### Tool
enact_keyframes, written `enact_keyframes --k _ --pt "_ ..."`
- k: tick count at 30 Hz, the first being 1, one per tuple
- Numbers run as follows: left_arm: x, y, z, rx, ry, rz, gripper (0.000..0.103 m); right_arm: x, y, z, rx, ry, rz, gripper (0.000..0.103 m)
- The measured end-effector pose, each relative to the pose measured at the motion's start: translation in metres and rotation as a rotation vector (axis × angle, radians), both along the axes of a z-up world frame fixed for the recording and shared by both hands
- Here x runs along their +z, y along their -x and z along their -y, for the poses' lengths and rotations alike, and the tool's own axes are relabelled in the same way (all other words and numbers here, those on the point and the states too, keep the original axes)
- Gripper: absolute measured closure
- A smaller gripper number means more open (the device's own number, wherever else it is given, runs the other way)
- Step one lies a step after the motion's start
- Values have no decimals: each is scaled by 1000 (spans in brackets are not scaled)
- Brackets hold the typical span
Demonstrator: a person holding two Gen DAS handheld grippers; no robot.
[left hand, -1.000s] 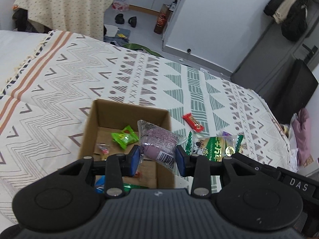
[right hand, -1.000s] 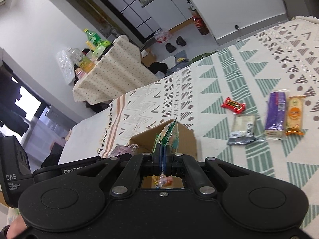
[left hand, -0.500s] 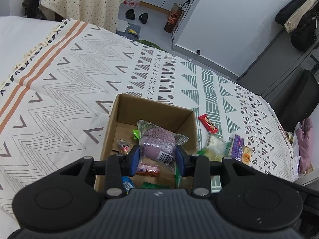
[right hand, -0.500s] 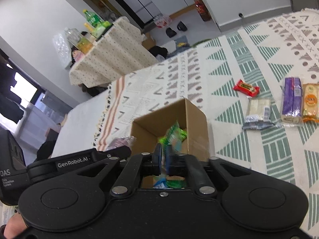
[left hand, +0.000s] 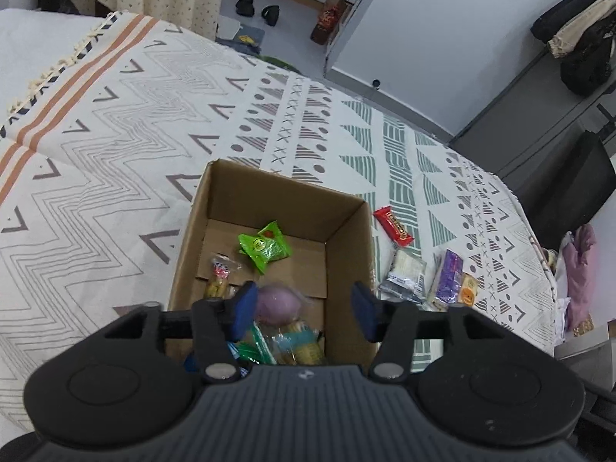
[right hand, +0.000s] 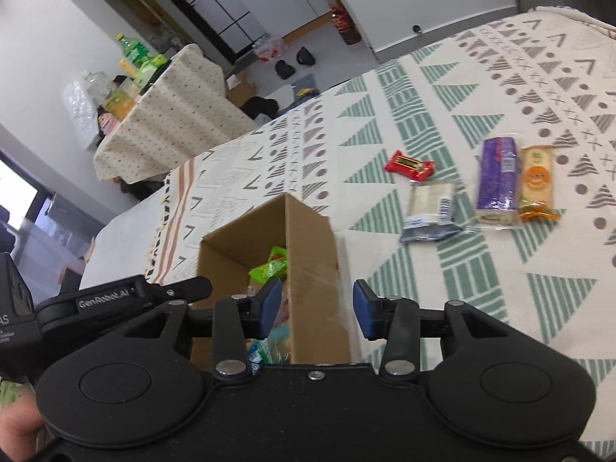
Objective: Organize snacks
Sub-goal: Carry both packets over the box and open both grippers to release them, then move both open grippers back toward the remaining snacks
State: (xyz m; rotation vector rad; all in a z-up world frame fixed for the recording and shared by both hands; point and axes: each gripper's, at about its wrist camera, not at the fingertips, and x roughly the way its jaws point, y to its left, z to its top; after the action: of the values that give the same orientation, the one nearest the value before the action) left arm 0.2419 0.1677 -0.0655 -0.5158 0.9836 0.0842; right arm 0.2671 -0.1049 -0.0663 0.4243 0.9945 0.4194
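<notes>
hovering spread-jawed, both hand-held grippers (left hand: 304, 306) (right hand: 315, 304) overlook the patterned bedspread (left hand: 115, 134).

"GenRobot.AI" on the left gripper's (right hand: 127, 295) black housing, letters "AS" at its edge

Snack packets (left hand: 264, 247) in box (left hand: 348, 254), four packets (left hand: 403, 275) right of it

On our zigzag-and-triangle patterned bedspread (left hand: 115, 161) sit an open brown cardboard box (left hand: 348, 238), a red candy bar (right hand: 409, 164), and three wrapped snacks alongside.
</notes>
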Motion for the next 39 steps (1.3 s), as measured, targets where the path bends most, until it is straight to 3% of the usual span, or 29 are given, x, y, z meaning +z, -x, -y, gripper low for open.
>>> enact_keyframes --k 6,12,18,39 --pt "1 2 3 20 -38 -18 33 -3 1 12 -22 0 4 51" --pt "2 -1 17 -1 -55 -36 28 -8 2 31 -49 2 6 45" --pt "6 -6 41 -34 -69 -43 22 -10 3 59 -104 12 16 33" --pt "7 -46 134 -138 -79 -28 21 -33 -18 154 -251 -14 3 32"
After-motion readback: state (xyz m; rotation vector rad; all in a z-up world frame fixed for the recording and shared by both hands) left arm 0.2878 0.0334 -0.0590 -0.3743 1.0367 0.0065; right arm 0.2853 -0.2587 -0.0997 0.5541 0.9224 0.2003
